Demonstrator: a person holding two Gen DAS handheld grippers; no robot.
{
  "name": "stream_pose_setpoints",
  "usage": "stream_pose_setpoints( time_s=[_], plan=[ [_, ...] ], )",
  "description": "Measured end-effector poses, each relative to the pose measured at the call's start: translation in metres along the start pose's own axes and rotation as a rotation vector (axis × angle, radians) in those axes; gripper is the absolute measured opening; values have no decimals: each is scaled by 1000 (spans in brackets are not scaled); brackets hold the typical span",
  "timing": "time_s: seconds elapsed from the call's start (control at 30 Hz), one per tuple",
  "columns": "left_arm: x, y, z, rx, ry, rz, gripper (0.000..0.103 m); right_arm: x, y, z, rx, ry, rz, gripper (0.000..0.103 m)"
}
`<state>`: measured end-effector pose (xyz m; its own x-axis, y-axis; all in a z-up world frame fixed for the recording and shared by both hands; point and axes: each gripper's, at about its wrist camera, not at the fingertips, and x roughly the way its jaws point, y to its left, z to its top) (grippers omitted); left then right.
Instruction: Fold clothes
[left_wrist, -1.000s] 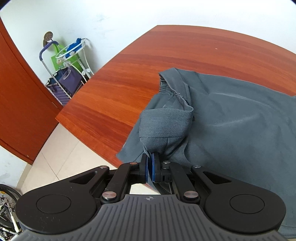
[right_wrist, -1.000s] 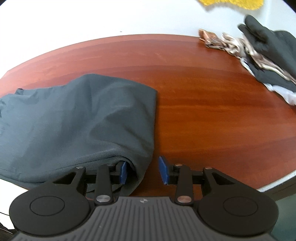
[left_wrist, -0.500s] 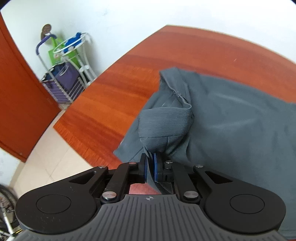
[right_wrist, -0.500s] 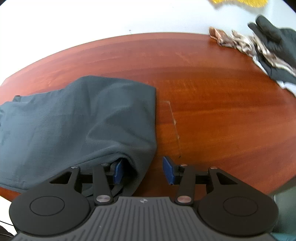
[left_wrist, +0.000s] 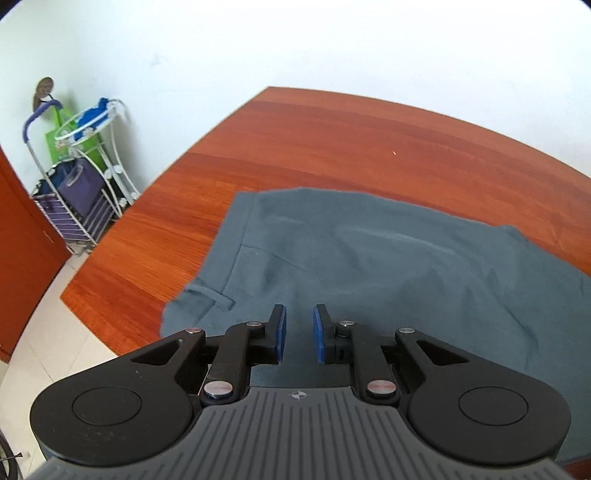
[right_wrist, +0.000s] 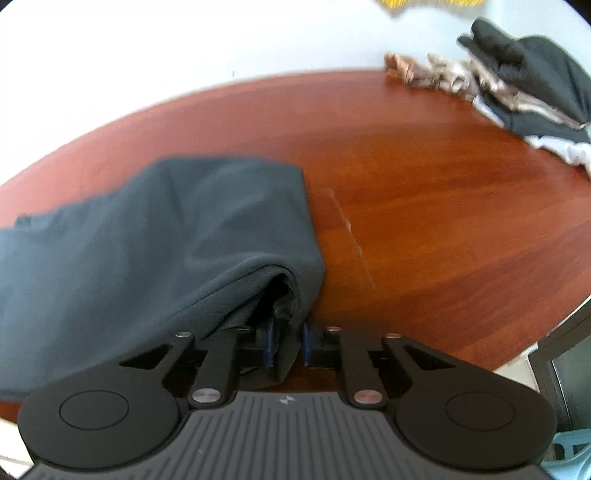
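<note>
No readable text

No words, labels, brands or numbers can be read; only a small round cross-mark emblem (left_wrist: 299, 395) sits on each gripper's ribbed grey body.

The right view is blurred throughout. The left finger of the right tool (right_wrist: 286, 341) is partly covered by a fold of the trousers (right_wrist: 147, 240), and what lies inside that fold is lost in shadow. The trousers are cut off at the left edge there and at the right edge of the left view. The clothes pile (right_wrist: 524, 81) is cropped by the frame, its separate pieces not distinguishable.
</note>
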<state>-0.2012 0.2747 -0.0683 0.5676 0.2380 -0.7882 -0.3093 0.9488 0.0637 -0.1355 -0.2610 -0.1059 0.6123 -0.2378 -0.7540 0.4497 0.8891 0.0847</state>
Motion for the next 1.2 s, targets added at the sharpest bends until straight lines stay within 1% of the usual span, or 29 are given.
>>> stream_pose_setpoints(
  time_s=[0.07,0.27,0.47,0.6,0.7,0.73,0.83,0.97,1.07,1.2],
  plan=[
    [8,3,-4,2,22,-11,18,-9,16,12,-30,-51,21,11],
    [24,13,-21,-2,74,-26,18,-13,75,35,-115,-90,119,10],
    [30,20,-33,-12,83,-45,18,-17,133,57,-199,-128,217,7],
    [33,23,-36,0,73,-53,18,-3,178,55,-257,-98,294,7],
    [33,24,-37,8,72,-55,18,5,213,49,-304,-72,377,6],
    [34,25,-39,15,75,-54,18,6,229,46,-335,-65,417,6],
    [36,22,-41,20,84,-51,18,6,259,41,-390,-40,500,6],
    [40,21,-42,20,98,-47,18,4,304,27,-501,22,628,6],
    [44,19,-41,25,109,-42,18,0,329,10,-581,60,689,6],
    [46,18,-40,29,116,-40,18,-10,345,-2,-641,87,735,6]
  ],
)
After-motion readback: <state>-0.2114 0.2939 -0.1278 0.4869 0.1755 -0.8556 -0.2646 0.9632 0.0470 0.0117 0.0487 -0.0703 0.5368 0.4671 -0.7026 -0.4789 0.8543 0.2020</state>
